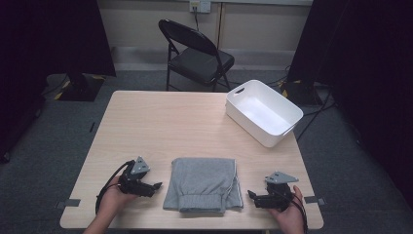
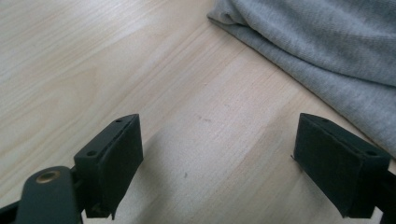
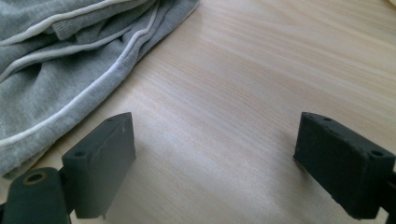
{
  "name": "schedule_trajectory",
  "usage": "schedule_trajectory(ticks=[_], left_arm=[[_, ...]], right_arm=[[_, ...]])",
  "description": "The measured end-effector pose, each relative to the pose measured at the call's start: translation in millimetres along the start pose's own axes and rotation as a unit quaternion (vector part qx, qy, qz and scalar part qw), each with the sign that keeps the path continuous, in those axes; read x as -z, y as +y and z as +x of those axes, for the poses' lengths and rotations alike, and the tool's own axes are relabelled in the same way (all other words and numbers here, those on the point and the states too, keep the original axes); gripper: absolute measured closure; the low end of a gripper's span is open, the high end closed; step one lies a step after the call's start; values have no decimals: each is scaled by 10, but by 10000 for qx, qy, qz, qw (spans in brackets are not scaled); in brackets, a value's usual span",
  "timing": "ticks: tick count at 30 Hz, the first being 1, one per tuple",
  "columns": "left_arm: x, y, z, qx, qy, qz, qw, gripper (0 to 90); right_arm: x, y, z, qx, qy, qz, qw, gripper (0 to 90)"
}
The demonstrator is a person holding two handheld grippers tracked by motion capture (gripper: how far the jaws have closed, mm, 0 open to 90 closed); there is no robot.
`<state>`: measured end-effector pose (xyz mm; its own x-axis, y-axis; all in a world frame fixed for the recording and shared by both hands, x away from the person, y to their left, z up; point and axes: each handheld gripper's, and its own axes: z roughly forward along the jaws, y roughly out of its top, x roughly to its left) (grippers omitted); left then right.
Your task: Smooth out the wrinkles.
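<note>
A folded grey garment [image 1: 204,184] with a thin white stripe along one edge lies near the front of the wooden table [image 1: 165,122]. My left gripper [image 1: 157,187] rests just left of it, pointing toward it, jaws open over bare wood. My right gripper [image 1: 252,197] sits just right of the garment, also pointing at it and open. In the left gripper view the open gripper [image 2: 219,158] frames bare table, with the grey cloth [image 2: 327,51] at the upper right. In the right gripper view the gripper [image 3: 215,158] is wide apart, the cloth's striped edge [image 3: 60,60] at the upper left.
A white plastic bin [image 1: 248,122] with handle cut-outs stands at the table's back right corner, nothing visible inside. A black folding chair [image 1: 199,56] stands behind the table. Dark curtains flank the room, and cables run on the floor at right.
</note>
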<state>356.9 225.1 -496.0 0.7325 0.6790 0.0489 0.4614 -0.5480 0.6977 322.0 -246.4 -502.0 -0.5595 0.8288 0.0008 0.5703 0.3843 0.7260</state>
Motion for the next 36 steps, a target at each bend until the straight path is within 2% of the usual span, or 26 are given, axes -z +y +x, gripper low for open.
schedule_trajectory(ticks=[3,5,6,9,11,14,16,17,18,19,22,23,25,26,29,33,34,35,36], left_arm=[[-5,-24,28,-20,-102,-76,9999,147],[-27,-39,49,203,-228,-99,9995,145],[-38,-45,50,198,-190,-117,9996,115],[-52,-63,62,143,-277,-159,9994,60],[-62,-61,57,158,-280,-80,9994,1],[-61,-62,57,160,-281,-81,9994,0],[-61,-62,57,160,-281,-84,9994,0],[-62,-62,57,161,-281,-86,9994,0],[-61,-62,58,158,-281,-84,9994,0],[-61,-62,58,158,-280,-82,9994,0],[-61,-62,57,159,-280,-83,9994,0],[-61,-62,58,157,-280,-82,9995,0],[-62,-62,57,162,-281,-85,9994,0],[-62,-62,57,161,-281,-85,9994,0],[-61,-62,57,161,-280,-84,9994,0],[-62,-62,57,161,-282,-84,9994,0],[-62,-62,57,161,-282,-84,9994,0],[-62,-62,57,163,-282,-85,9994,0],[-62,-62,57,162,-282,-85,9994,0]], right_arm=[[2,-2,9,-18,-41,4,10000,113],[2,-2,10,-18,-45,2,10000,113],[2,-2,9,-21,-40,4,10000,113],[5,-4,15,-65,-59,-7,10000,117],[4,-4,18,-77,-67,-6,9999,117],[3,5,27,-144,-112,21,9998,121],[7,15,24,-146,-88,60,9998,132],[25,36,-8,-205,39,111,9997,147],[25,36,-8,-205,39,111,9997,147],[34,51,-33,-304,148,90,9994,147],[89,178,-118,-236,92,49,9997,146],[98,211,-143,-302,169,-29,9994,143],[100,245,-166,-371,189,-78,9991,143],[96,317,-204,-354,169,-97,9992,143],[84,393,-237,-406,180,-137,9989,143],[49,590,-280,-313,137,-239,9991,145],[49,590,-280,-313,137,-239,9991,145],[20,666,-292,-352,198,-222,9989,146],[20,666,-292,-352,198,-222,9989,146]])
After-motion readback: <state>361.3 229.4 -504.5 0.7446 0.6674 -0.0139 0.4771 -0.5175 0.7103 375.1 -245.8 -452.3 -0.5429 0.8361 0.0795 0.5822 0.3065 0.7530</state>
